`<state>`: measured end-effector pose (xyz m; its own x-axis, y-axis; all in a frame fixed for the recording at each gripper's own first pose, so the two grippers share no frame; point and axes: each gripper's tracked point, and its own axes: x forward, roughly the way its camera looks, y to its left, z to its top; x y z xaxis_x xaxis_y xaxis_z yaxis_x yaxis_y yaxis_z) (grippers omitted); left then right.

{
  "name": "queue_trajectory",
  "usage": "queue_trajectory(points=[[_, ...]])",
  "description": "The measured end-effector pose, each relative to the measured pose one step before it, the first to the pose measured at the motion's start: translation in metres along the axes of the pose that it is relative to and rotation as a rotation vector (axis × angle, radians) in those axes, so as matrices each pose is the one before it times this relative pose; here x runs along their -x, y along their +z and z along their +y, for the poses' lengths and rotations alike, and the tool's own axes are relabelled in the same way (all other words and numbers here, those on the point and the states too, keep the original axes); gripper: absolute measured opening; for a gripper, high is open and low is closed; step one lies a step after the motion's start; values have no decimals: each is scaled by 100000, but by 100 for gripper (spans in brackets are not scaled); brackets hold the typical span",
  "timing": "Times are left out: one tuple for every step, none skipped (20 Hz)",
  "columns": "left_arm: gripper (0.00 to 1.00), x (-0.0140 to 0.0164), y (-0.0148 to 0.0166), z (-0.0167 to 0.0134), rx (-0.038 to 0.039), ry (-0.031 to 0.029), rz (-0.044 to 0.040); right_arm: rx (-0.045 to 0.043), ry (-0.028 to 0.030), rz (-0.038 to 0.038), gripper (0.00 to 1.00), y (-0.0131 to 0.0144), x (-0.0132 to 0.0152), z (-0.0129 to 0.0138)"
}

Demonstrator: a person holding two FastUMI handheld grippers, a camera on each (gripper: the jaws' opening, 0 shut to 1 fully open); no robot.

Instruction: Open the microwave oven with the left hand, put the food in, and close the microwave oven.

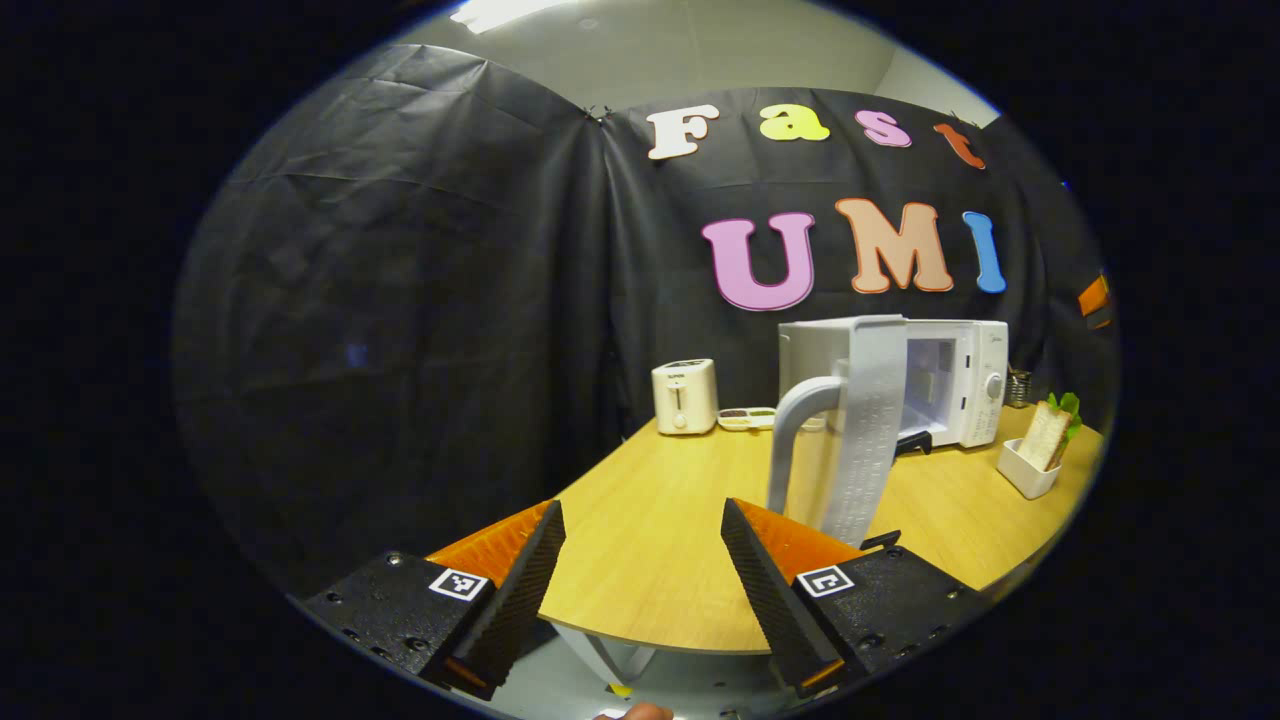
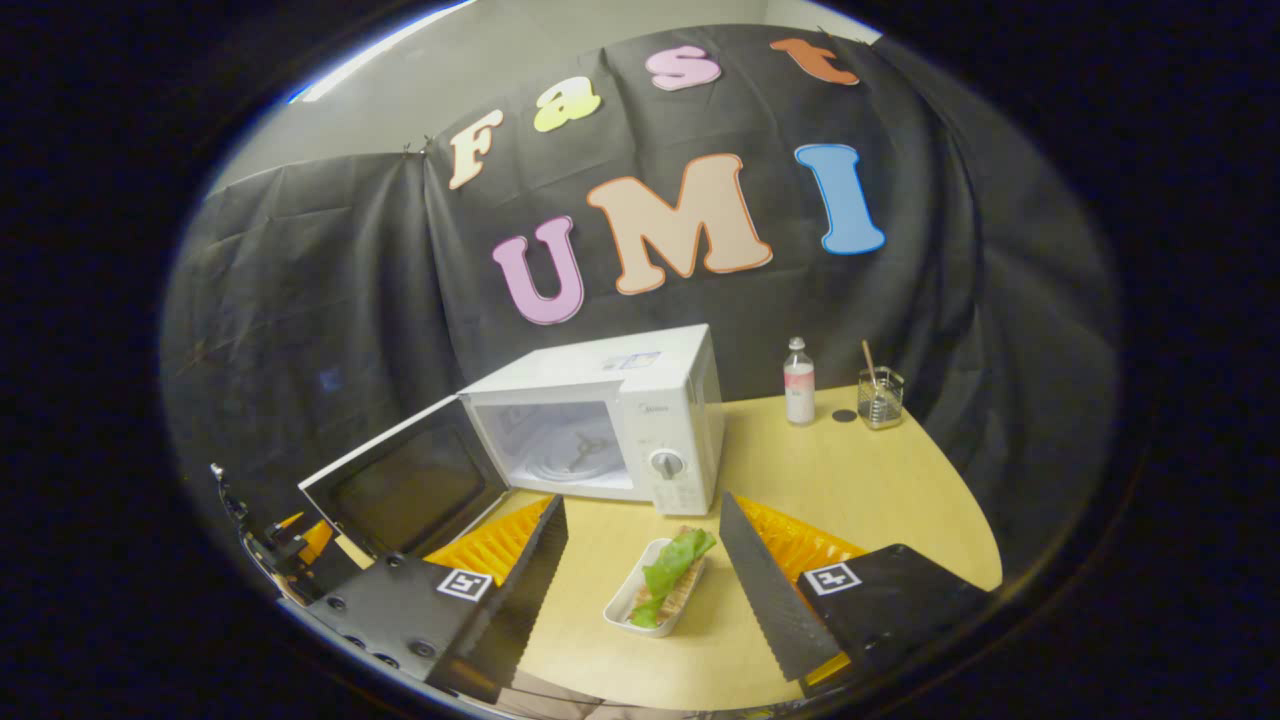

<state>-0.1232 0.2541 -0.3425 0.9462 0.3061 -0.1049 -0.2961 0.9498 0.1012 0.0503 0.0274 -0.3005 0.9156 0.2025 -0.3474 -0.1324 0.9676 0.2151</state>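
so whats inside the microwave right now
The microwave stands open with no food inside: just a glass turntable on bare white walls. The sandwich is still in its tray on the table.

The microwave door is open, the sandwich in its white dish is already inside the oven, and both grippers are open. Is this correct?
Not quite. The sandwich in its white dish is not inside: the right gripper view shows it on the table, in front of the microwave. The door is open, and both grippers are open.
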Motion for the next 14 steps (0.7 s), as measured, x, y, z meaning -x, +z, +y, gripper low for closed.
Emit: queue_trajectory(points=[[97,496,897,627,411,3452,-983,-992,228,2537,91,-880,-766,-276],[97,417,695,446,431,3543,-1490,-1235,509,2858,91,-1090,-735,-157],[97,529,992,423,356,3075,-1613,-1285,393,3332,91,-993,-816,-288],[97,265,895,231,577,2147,-1539,-1610,-158,3958,91,-1283,-588,-336],[97,257,1028,-43,1378,1553,-1680,-1610,-233,4564,97,-1006,-877,-405],[97,334,1114,-291,1716,632,-1784,-1540,-914,3517,97,-859,-797,-540],[96,261,937,-426,1517,-128,-2114,-1082,-2,2819,97,-328,-1093,-164],[96,69,942,-611,1037,-142,-1488,-1165,357,2630,98,-380,-775,-1],[91,-83,727,-754,815,-193,-752,-1887,386,3020,98,-183,-758,-177],[94,-315,557,-889,724,-1148,-782,-1660,153,2888,98,-739,-794,-511],[89,-222,753,-1063,1026,-1169,-1115,-1365,153,2511,98,-386,-746,-285],[93,-64,725,-637,1721,-369,-1599,-576,16,2221,98,-609,-317,-214],[93,-189,1111,-321,1984,547,-2661,248,703,3398,98,-602,-370,-87],[89,-315,745,-468,1356,358,-1940,-911,361,1965,98,-110,-386,24]])
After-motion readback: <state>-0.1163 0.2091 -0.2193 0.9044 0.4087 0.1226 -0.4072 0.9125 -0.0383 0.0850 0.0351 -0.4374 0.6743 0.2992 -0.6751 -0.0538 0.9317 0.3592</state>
